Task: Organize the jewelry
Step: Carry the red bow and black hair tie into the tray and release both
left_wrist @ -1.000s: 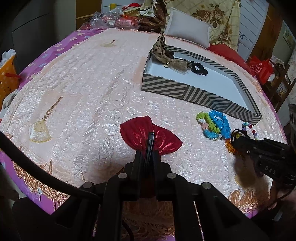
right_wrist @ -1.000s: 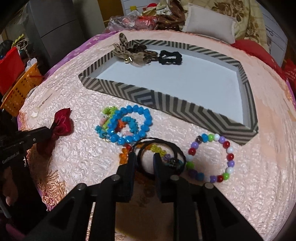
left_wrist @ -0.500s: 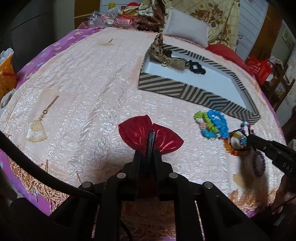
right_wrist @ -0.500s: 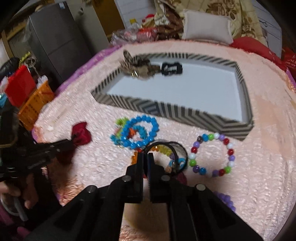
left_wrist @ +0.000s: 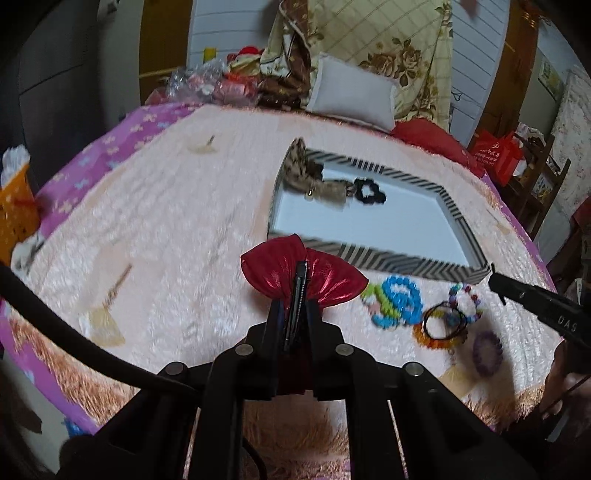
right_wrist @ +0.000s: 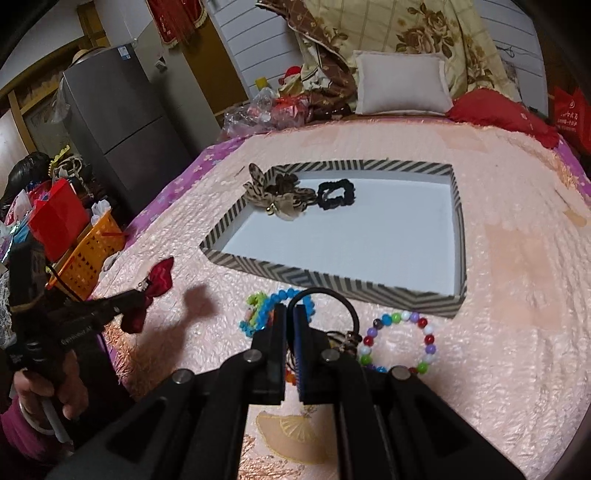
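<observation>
Two grippers: left gripper clamps red bow; right gripper clamps black hair tie.
Bracelets: beaded bracelets just before striped box.

I am looking into a bedroom at home: a big bed with a pillow, a flowery blanket and a grey fridge nearby.

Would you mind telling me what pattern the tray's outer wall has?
Black-and-white diagonal stripes forming chevrons on the tray; clearest in the right wrist view.
</observation>
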`<move>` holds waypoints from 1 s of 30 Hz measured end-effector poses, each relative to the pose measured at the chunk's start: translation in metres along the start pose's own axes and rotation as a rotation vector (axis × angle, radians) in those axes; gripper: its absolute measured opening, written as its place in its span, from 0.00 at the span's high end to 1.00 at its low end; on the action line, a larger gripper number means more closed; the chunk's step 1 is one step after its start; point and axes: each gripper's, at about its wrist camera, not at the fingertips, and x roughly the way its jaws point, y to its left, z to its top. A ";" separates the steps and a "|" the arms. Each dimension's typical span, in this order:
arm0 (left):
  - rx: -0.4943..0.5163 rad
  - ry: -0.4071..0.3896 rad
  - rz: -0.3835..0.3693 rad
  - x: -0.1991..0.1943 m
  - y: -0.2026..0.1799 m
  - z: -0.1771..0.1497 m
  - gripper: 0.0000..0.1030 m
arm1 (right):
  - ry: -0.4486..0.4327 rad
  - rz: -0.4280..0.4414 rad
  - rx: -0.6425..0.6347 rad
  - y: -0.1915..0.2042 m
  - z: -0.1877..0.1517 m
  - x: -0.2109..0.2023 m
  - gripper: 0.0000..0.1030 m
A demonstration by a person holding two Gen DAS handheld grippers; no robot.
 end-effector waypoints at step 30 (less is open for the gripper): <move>0.046 0.097 0.018 0.116 -0.021 0.092 0.95 | 0.148 -0.046 -0.039 -0.014 0.074 0.113 0.97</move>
